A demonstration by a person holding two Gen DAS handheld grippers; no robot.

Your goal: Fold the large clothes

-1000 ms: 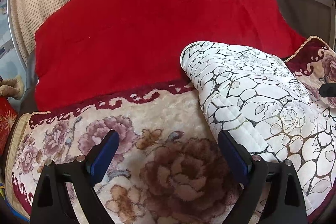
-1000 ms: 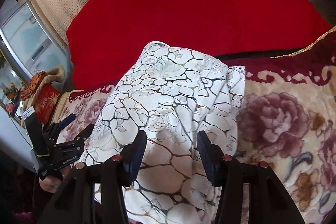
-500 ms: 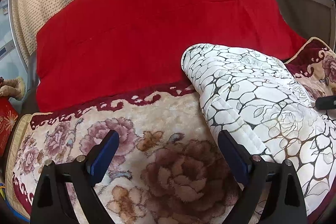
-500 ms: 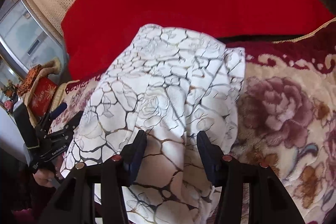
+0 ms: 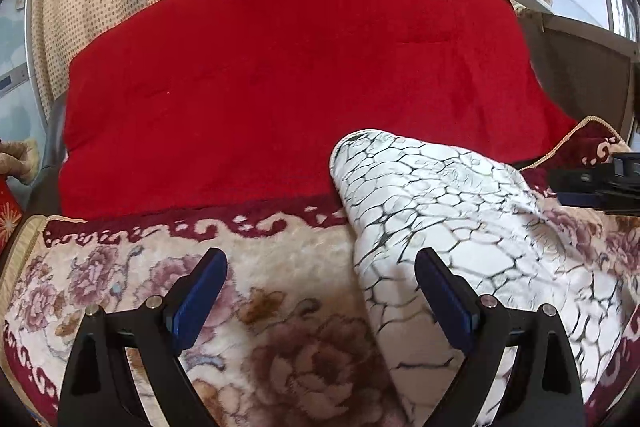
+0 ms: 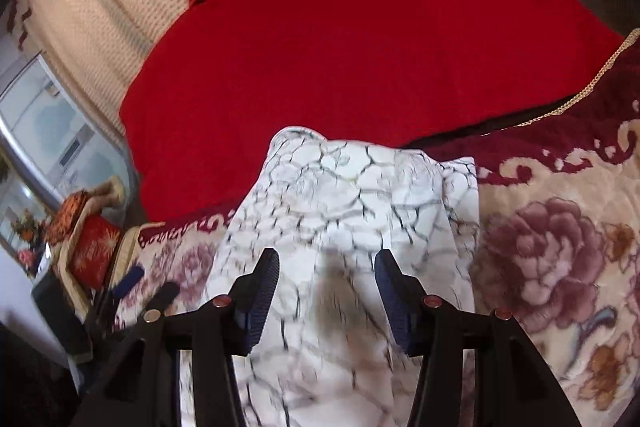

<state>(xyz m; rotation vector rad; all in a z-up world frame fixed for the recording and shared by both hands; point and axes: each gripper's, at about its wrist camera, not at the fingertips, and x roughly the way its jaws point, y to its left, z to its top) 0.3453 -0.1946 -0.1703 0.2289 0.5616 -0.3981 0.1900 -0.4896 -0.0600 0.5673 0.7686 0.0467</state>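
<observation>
Both tools gape, holding nothing — left tool (image 5: pixel 320 295), right tool (image 6: pixel 326 291) over white garment (image 6: pixel 344 211).

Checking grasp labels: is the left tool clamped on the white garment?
No. The left tool is wide open over the floral blanket, with the white patterned garment lying beside its right finger, ungripped.

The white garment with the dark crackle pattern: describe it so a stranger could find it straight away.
Start from the big red quilt covering the far half of the bed, then drop to the cream floral blanket in front. The folded white garment lies on that blanket. Alone among reds and pink flowers, it is white with thin dark crack-like lines.
</observation>
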